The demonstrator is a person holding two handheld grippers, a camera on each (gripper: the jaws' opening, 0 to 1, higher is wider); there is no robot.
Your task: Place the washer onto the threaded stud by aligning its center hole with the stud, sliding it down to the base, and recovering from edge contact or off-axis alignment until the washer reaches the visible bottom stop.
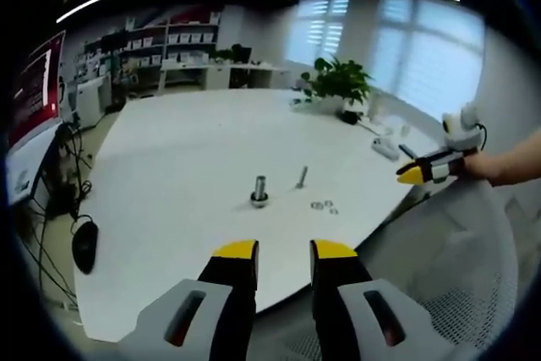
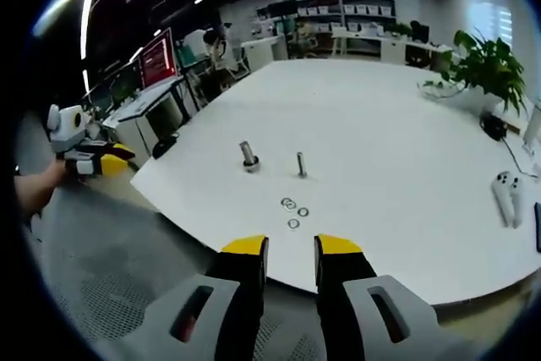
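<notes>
The table (image 2: 406, 124) has a smooth, matt white top that takes only a soft sheen from the ceiling lights. On it, the threaded stud (image 2: 300, 164) and the thicker stud (image 2: 248, 156) to its left look like bare grey metal, dull rather than polished. The washers (image 2: 292, 210) lying near them are thin metal rings with a faint glint. The left gripper (image 1: 284, 251) and right gripper (image 2: 292, 247) have jaws of matt black and grey plastic, tipped with smooth yellow pads. Near the table edge, the chair back (image 1: 473, 285) is pale woven mesh, finely perforated.
</notes>
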